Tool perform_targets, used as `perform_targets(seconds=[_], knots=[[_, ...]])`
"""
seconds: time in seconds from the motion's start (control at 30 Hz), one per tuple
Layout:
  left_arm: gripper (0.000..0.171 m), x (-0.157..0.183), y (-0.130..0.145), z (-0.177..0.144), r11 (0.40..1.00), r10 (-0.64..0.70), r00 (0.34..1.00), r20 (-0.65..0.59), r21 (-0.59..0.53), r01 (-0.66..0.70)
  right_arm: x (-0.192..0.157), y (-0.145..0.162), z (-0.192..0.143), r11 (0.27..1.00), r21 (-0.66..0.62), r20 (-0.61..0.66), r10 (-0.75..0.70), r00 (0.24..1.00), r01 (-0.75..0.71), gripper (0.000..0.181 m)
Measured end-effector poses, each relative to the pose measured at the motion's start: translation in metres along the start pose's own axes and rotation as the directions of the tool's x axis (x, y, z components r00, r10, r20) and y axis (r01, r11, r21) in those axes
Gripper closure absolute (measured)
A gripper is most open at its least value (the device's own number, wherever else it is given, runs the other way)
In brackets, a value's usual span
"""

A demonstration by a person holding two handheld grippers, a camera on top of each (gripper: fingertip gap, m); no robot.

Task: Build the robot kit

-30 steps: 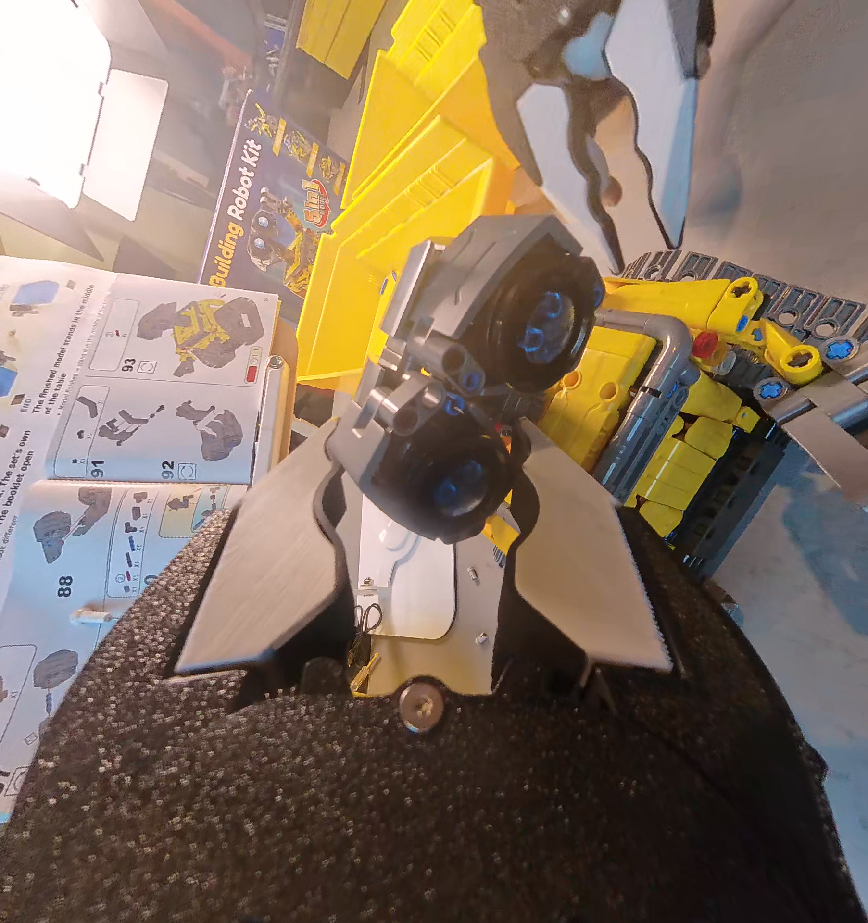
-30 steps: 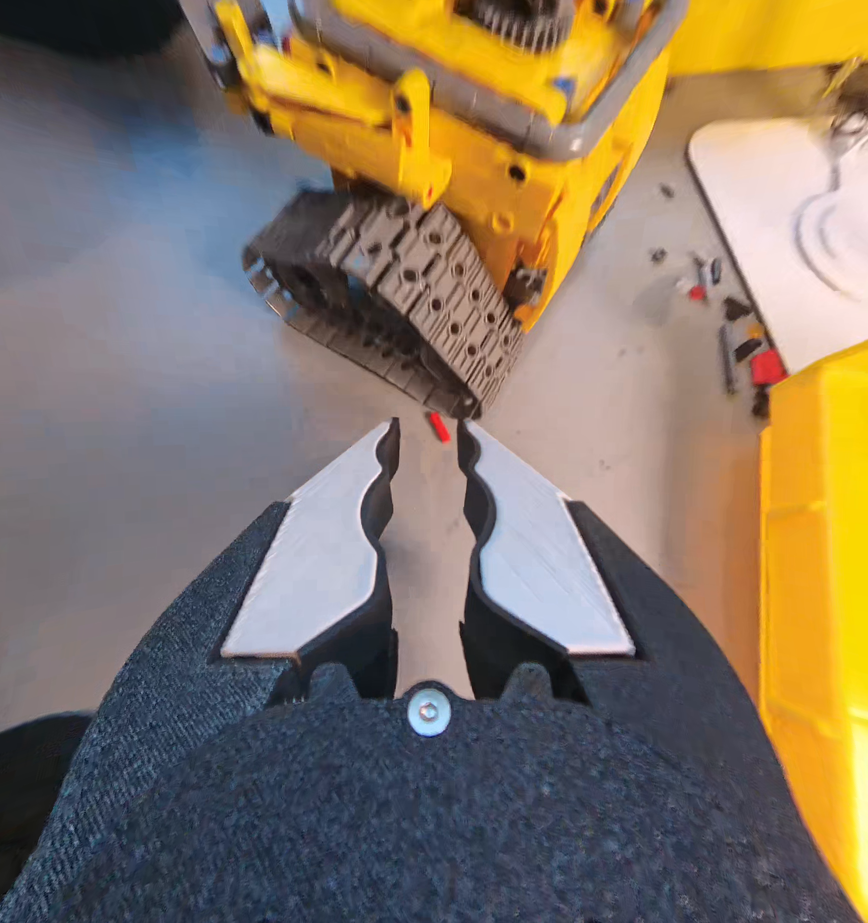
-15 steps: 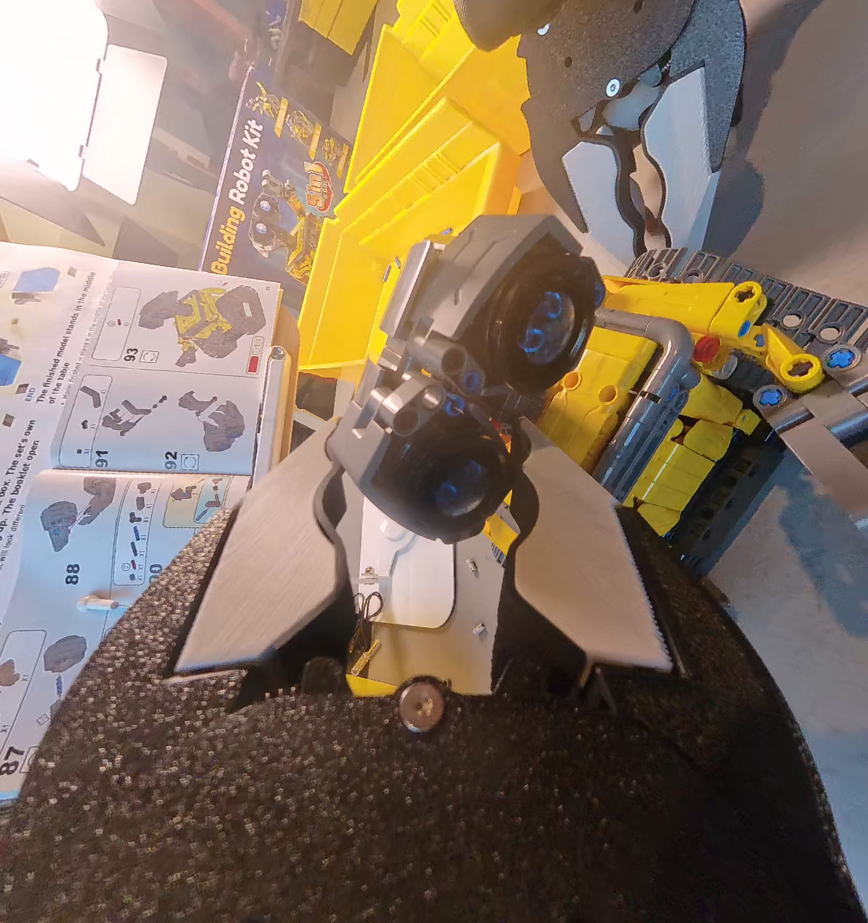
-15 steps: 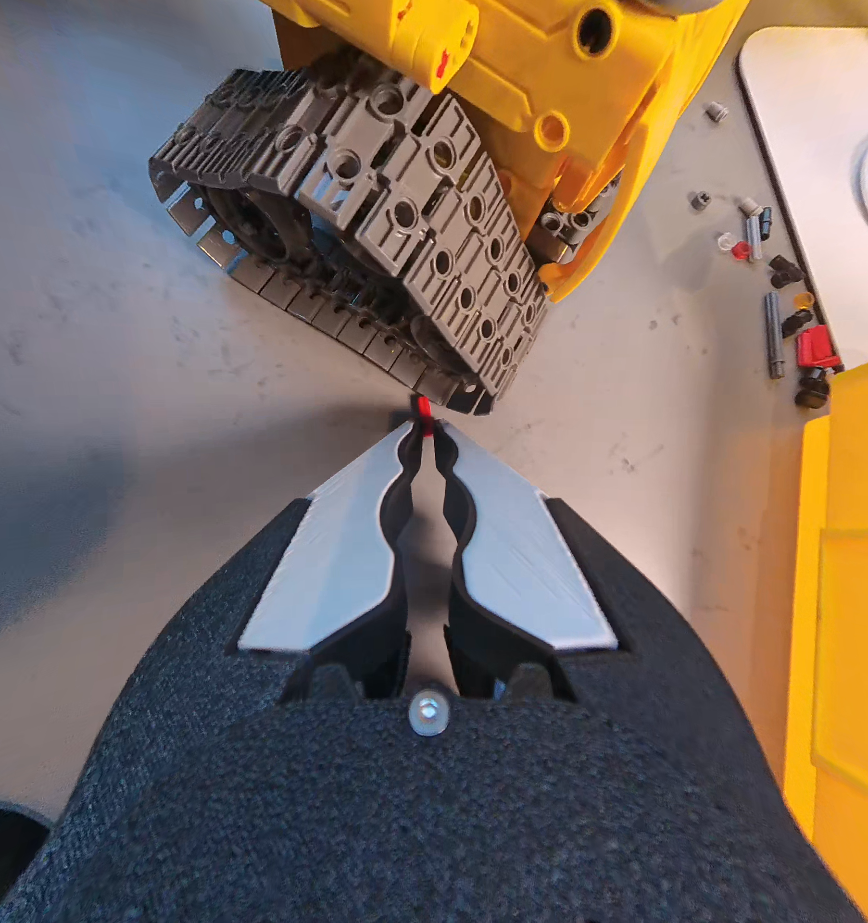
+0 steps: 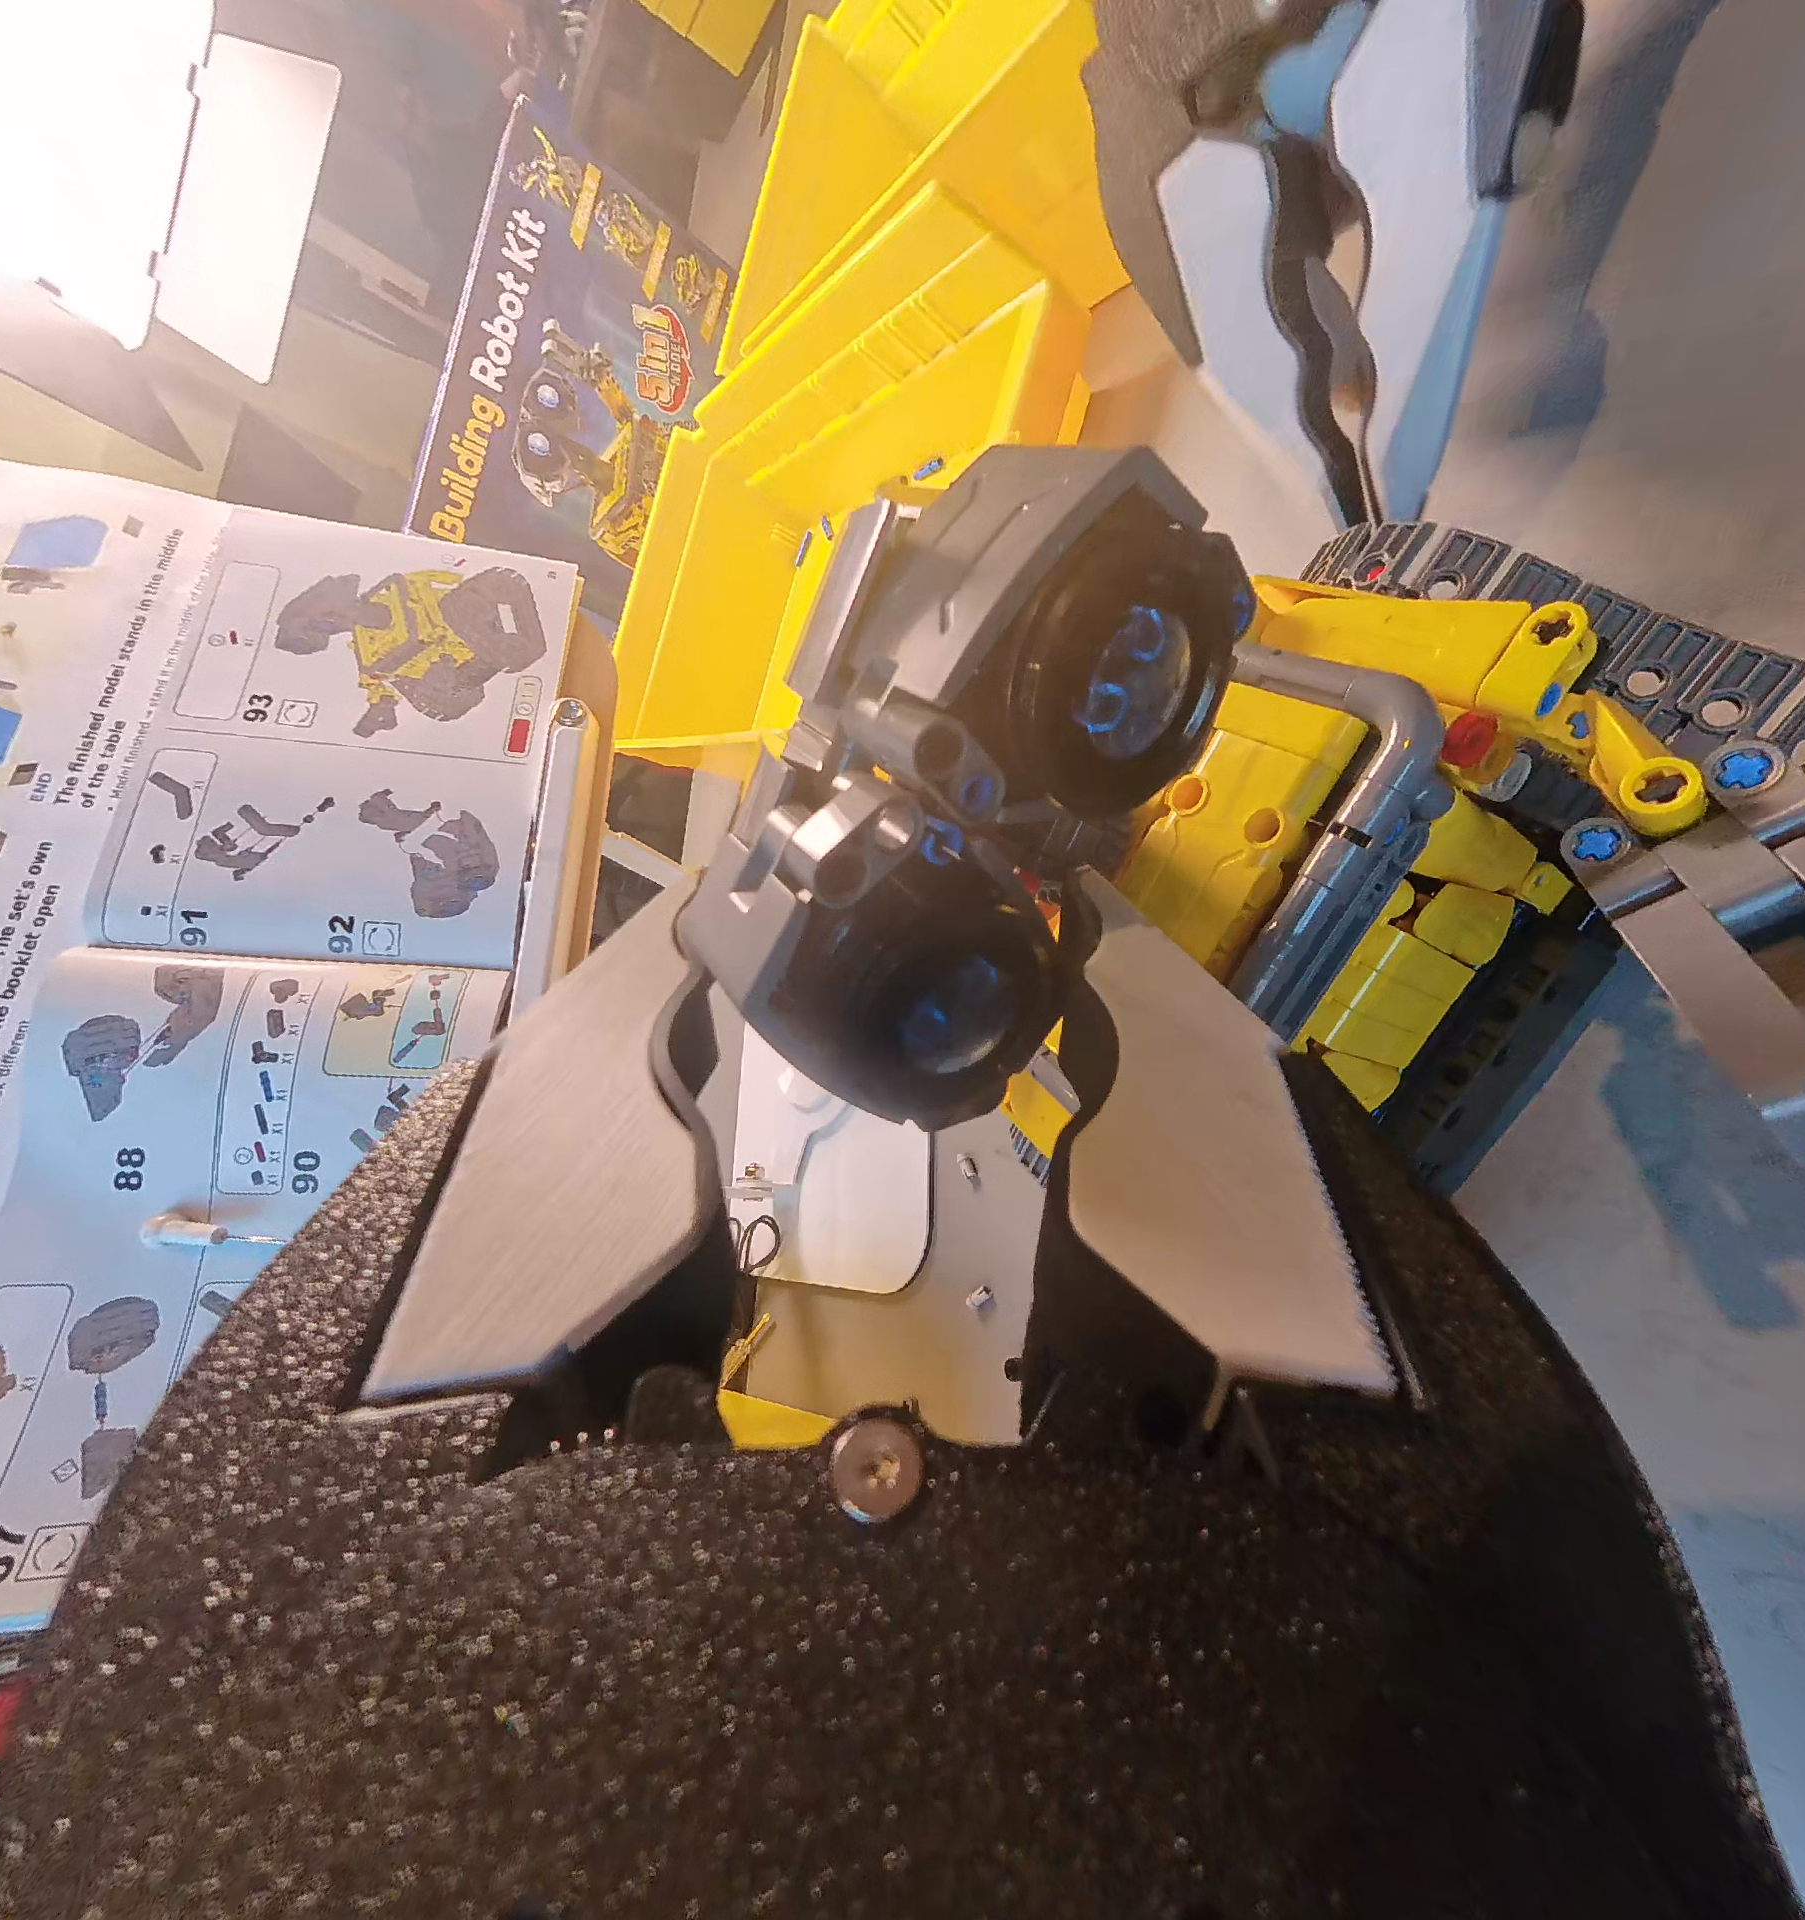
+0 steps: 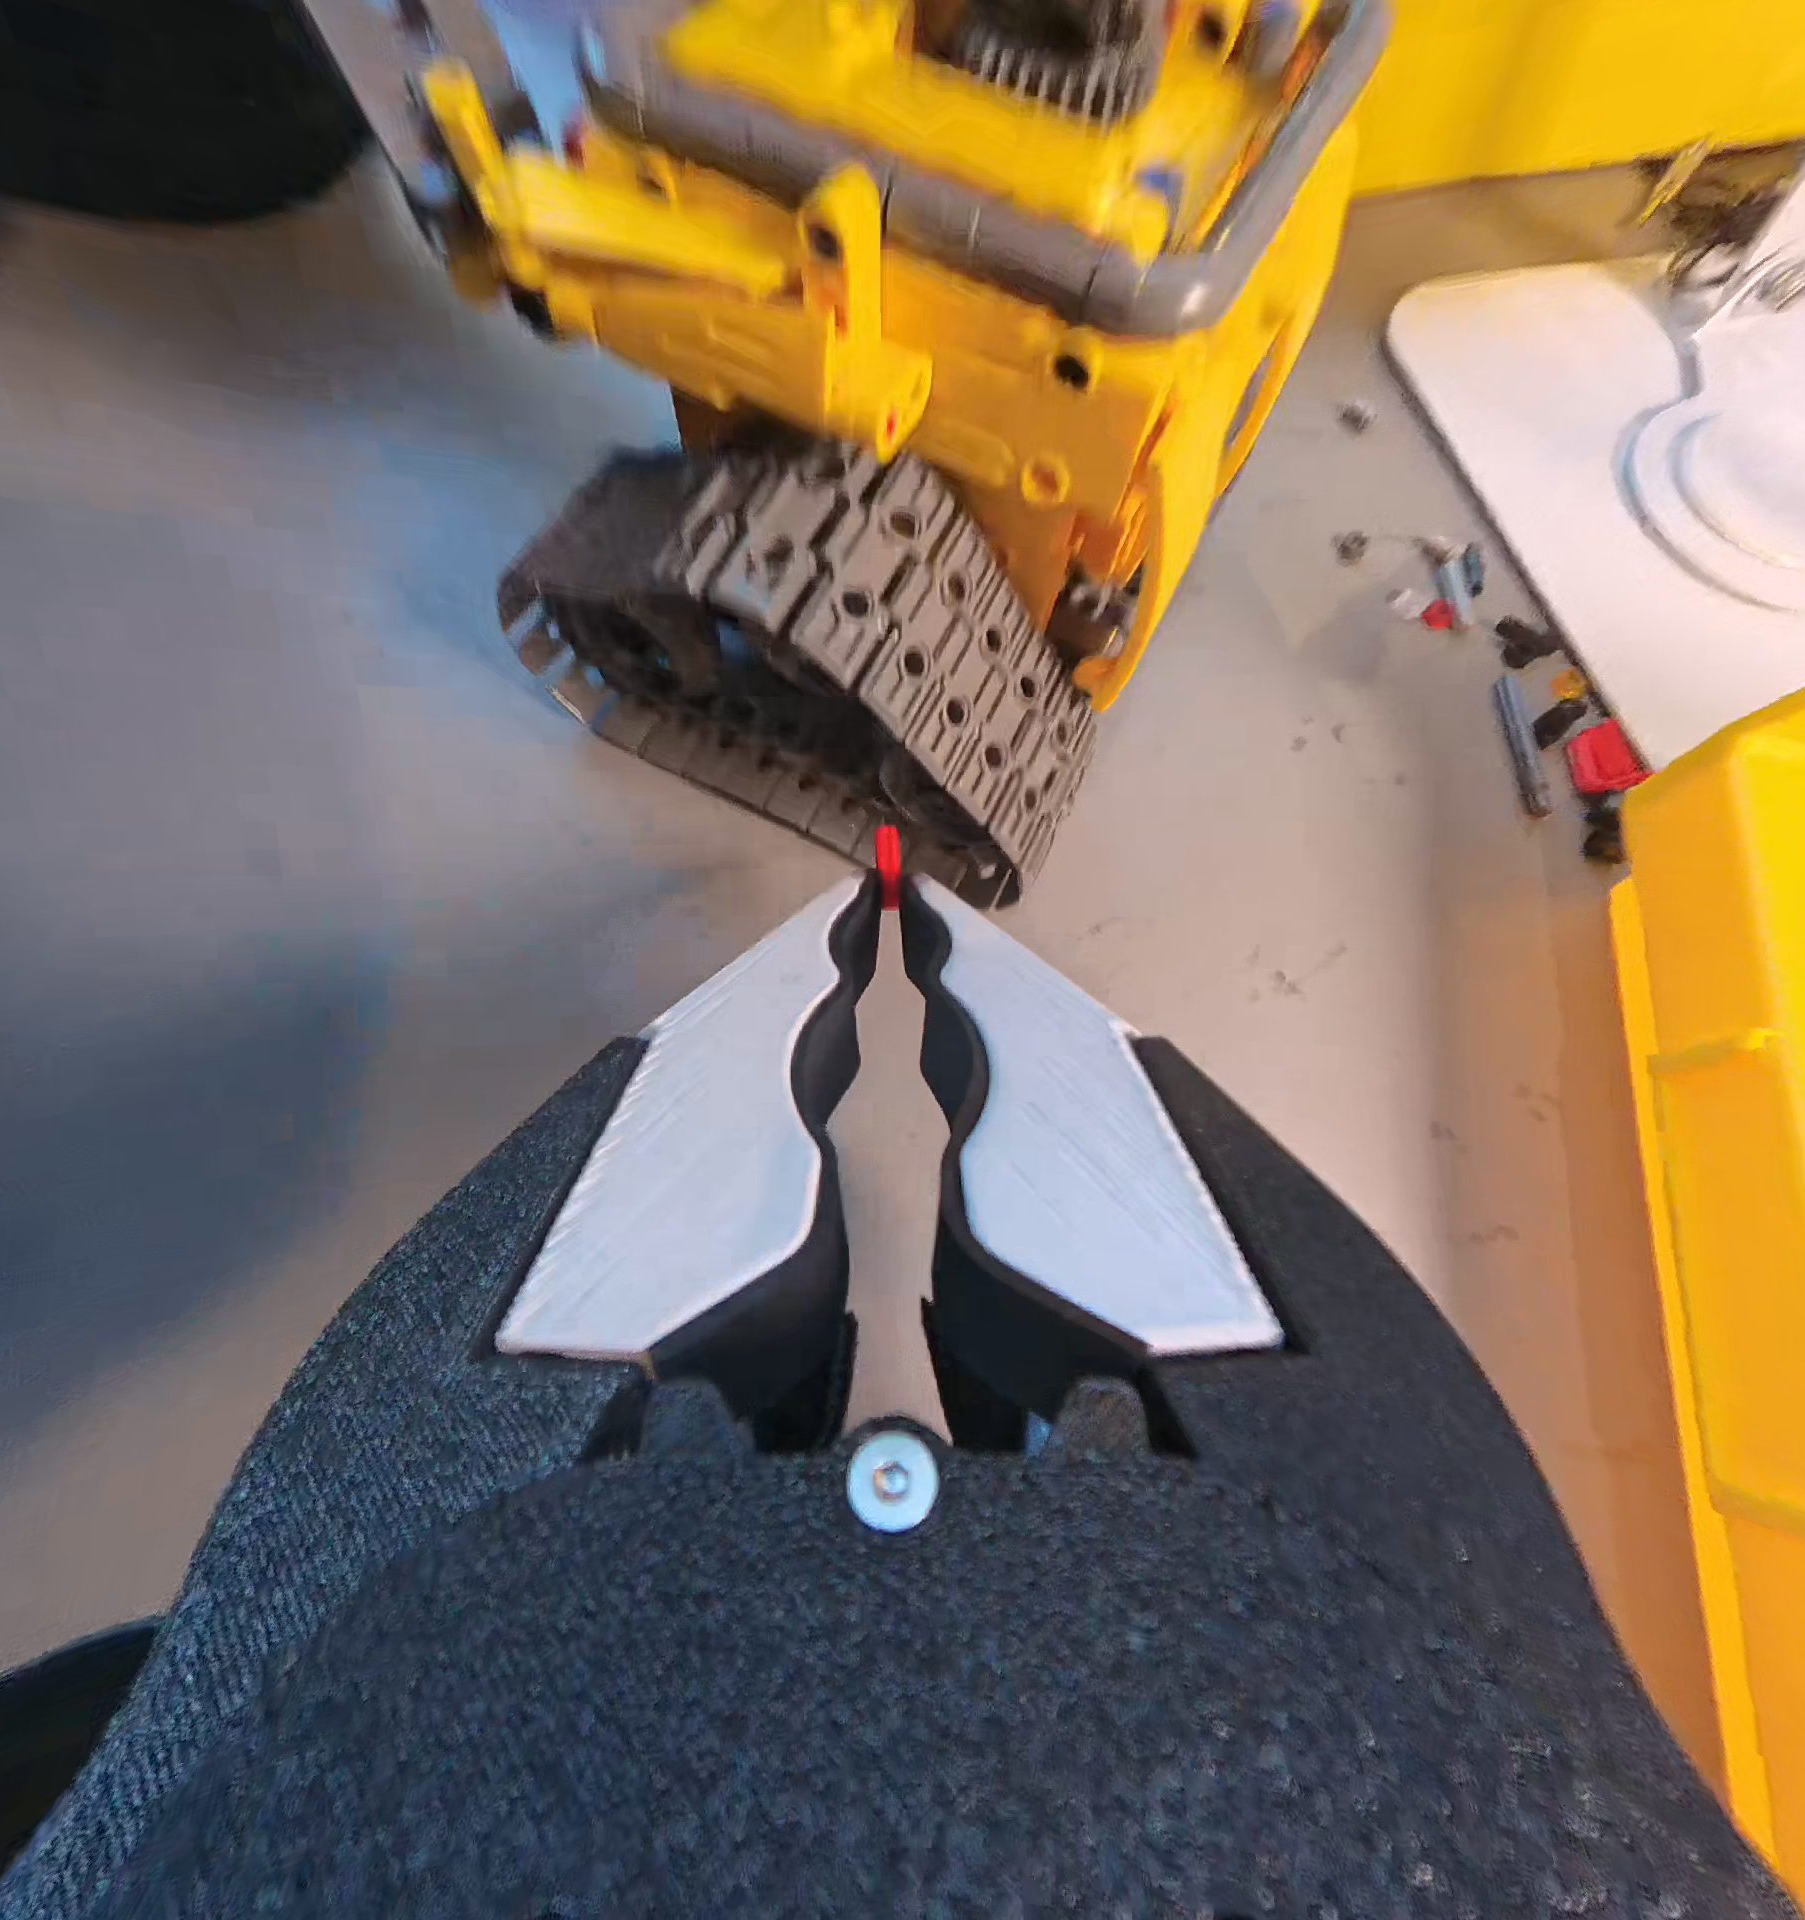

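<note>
- Left gripper: fingers spread wide and clamped on the lower of 2 grey eye housings of the robot head, 1 finger on each side of it. Each housing has a black rim and a blue lens.
- The head sits on a yellow brick-built robot model, which has grey tube trim and a grey tread.
- Right gripper: fingers pressed almost together, pinching a small red pin at the tips. The pin stands upright, its top just beside the lower edge of the model's grey track; whether the two touch cannot be told.
- In the left wrist view the right gripper shows blurred at the upper right, above the track.
- Grey counter carries the model. Loose small parts, black, grey and red, lie to the right of it, near a white tray.
- Yellow bin at the right edge of the right wrist view.
- Open instruction booklet lies to the left of the head; a dark kit box stands behind it, beside stacked yellow bins.
</note>
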State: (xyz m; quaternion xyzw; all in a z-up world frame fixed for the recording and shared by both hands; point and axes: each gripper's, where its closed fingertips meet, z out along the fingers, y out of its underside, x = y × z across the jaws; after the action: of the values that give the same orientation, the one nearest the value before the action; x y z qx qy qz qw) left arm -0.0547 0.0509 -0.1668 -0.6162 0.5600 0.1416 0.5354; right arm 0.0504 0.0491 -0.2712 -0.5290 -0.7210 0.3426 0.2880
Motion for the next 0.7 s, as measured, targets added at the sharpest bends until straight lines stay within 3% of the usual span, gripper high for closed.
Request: perform_targets(seconds=[0.13, 0.2, 0.43, 0.7], knots=[[0.107, 0.000, 0.000, 0.000, 1.000, -0.009, 1.000, -0.001, -0.007, 0.009, 0.003, -0.066, -0.031, 0.967, 0.222, -0.051, 0.138, 0.989, -0.123, 0.178], [0.107, 0.000, 0.000, 0.000, 1.000, -0.014, 1.000, 0.001, -0.012, 0.014, 0.004, -0.089, -0.032, 0.950, 0.246, -0.066, 0.214, 0.975, -0.192, 0.178], [0.107, 0.001, 0.001, -0.001, 0.999, -0.028, 1.000, 0.003, -0.024, 0.028, 0.008, -0.106, 0.008, 0.955, 0.141, -0.113, 0.277, 0.954, -0.261, 0.178], [0.107, 0.001, 0.002, 0.000, 0.999, -0.046, 0.999, -0.012, -0.016, 0.046, 0.013, -0.110, 0.014, 0.950, 0.107, -0.130, 0.307, 0.943, -0.294, 0.178]])
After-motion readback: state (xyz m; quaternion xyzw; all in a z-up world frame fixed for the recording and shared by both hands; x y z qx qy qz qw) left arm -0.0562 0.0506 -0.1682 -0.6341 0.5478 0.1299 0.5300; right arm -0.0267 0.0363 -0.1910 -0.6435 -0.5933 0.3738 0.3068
